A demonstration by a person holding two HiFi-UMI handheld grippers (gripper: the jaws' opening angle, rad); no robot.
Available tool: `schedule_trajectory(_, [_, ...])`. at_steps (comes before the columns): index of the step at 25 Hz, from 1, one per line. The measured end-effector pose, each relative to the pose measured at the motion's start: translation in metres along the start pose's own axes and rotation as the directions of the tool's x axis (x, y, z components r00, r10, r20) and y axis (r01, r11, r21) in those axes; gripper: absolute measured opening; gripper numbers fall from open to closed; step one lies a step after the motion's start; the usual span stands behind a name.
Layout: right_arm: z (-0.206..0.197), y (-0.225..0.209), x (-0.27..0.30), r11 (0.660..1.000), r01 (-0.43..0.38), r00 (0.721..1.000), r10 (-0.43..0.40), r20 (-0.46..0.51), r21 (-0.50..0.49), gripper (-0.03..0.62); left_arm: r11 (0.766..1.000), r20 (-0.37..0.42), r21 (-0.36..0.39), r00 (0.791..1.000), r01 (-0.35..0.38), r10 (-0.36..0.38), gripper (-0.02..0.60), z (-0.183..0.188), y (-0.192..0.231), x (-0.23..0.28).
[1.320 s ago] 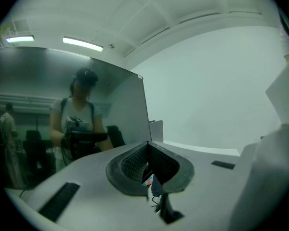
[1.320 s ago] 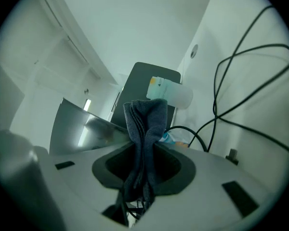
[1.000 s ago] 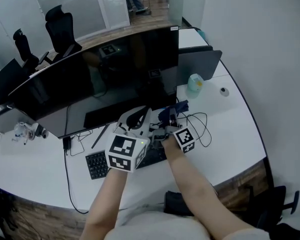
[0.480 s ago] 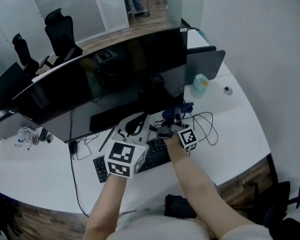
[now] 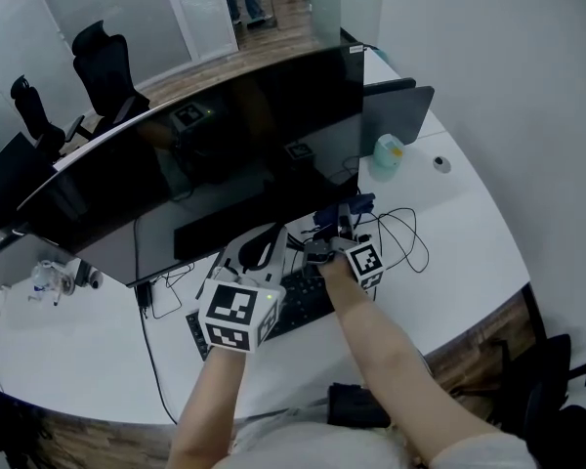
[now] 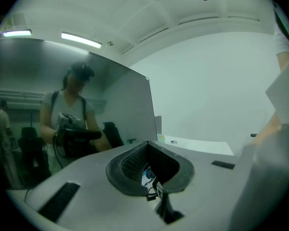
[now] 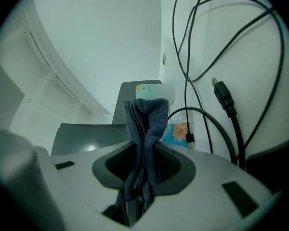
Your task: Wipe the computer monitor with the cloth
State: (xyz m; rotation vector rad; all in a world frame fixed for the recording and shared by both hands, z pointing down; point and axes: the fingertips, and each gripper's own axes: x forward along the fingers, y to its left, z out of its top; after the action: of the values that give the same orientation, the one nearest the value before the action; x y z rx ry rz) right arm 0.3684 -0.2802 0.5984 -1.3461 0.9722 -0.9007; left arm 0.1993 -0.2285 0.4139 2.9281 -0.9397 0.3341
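Now our right tool (image 7: 144,154) pinches the soft, limp cloth (image 7: 147,121) by a bunched fold, above the desk (image 5: 474,237) between its front edge and the monitor (image 5: 225,154); our left tool (image 6: 148,148) sits closed, empty.

No letters, numbers or brand names can be read anywhere. Black-and-white square marker patterns are borne by the cube (image 5: 236,317) of the left gripper (image 5: 270,234) and the cube (image 5: 363,264) of the right gripper (image 5: 334,225); no characters are contained in them. On the blue packet (image 7: 176,133) only an orange flower print is made out.
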Motion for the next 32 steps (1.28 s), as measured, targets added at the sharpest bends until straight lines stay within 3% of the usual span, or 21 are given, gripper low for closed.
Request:
schedule_trajectory(19, [-0.044, -0.005, -0.014, 1.0, 0.0, 0.999, 0.0, -0.054, 0.006, 0.114, 0.999, 0.013, -0.035, 1.0, -0.014, 0.014, 0.009, -0.006, 0.032, -0.03])
schedule_trajectory(32, [-0.079, -0.003, -0.028, 0.999, 0.042, 0.998, -0.042, -0.048, -0.001, 0.114, 0.998, 0.028, -0.057, 0.999, -0.02, 0.022, 0.009, -0.011, 0.054, -0.06])
